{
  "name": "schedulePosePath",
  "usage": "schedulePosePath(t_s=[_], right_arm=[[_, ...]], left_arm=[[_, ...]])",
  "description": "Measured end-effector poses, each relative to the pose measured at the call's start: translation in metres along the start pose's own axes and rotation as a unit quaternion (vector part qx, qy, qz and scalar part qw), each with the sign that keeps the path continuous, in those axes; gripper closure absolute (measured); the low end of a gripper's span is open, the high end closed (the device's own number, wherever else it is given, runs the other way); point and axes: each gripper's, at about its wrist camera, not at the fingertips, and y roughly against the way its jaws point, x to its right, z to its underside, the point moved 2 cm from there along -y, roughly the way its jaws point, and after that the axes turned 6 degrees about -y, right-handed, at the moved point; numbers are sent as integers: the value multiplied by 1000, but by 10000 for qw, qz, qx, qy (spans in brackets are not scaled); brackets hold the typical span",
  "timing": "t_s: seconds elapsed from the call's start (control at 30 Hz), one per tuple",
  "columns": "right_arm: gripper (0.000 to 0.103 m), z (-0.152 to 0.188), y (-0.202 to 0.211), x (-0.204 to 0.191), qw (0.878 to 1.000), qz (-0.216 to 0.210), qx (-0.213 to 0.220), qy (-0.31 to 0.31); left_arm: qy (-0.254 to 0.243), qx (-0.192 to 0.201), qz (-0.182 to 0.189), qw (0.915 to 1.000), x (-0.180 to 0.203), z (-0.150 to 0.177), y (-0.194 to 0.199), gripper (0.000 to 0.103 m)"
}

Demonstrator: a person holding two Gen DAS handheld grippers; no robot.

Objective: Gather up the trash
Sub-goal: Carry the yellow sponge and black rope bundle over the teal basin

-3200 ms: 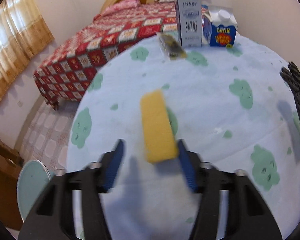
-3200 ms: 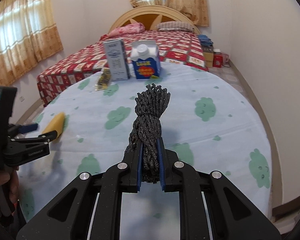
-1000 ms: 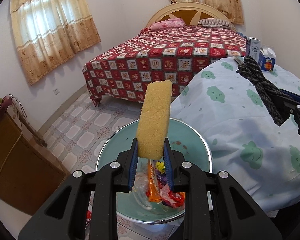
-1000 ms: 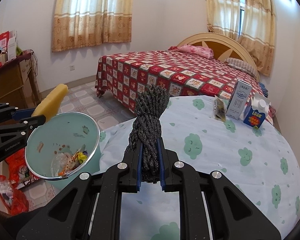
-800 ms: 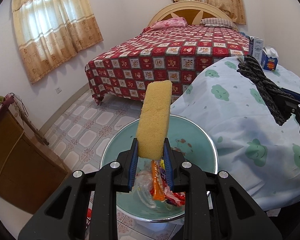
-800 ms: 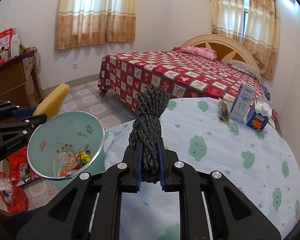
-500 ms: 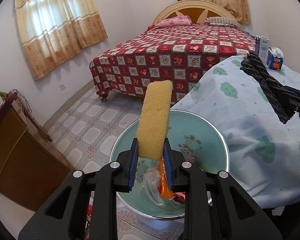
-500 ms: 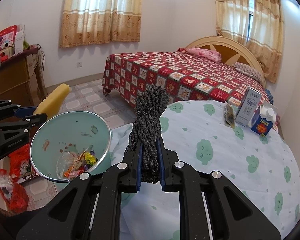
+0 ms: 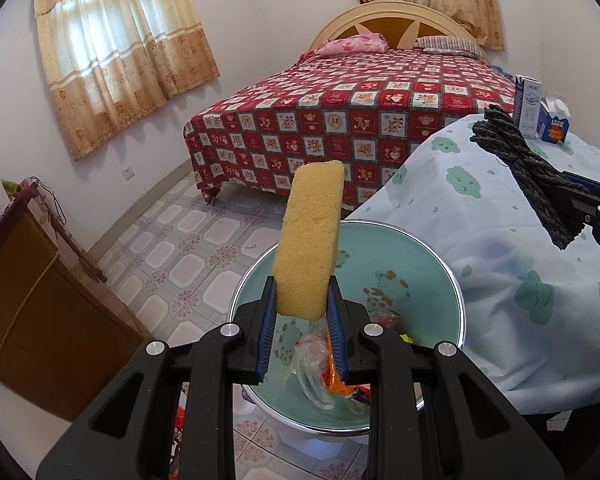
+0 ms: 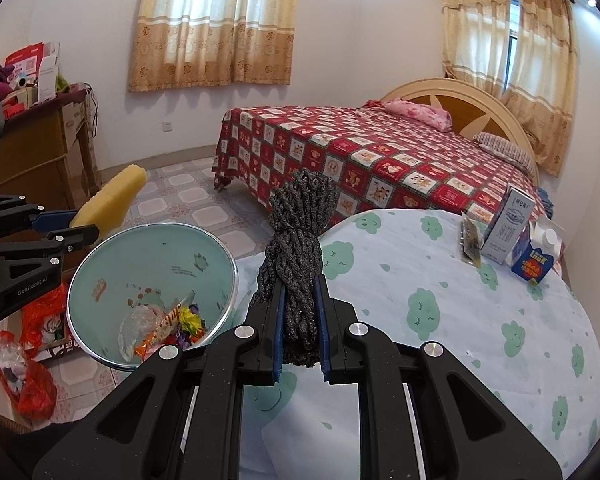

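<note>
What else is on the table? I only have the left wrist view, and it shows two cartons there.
Observer: A small packet lies just left of the tall carton.
Operator: Anything on the floor by the bin?
Observer: Red plastic bags lie left of the bin, on the side away from the table.
Operator: The right gripper is cut off at my edge. How does it hold the rope?
Observer: The right gripper is shut on the rope near its lower end; most of the bundle stands above the pads.
</note>
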Motion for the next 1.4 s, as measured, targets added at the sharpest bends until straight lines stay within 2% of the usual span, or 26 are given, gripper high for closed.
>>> schedulePosePath(t_s=[1.4], right_arm=[[88, -9, -16, -39, 9988, -296, -33, 391]], left_arm=[[243, -120, -417, 9988, -37, 12, -4, 79]])
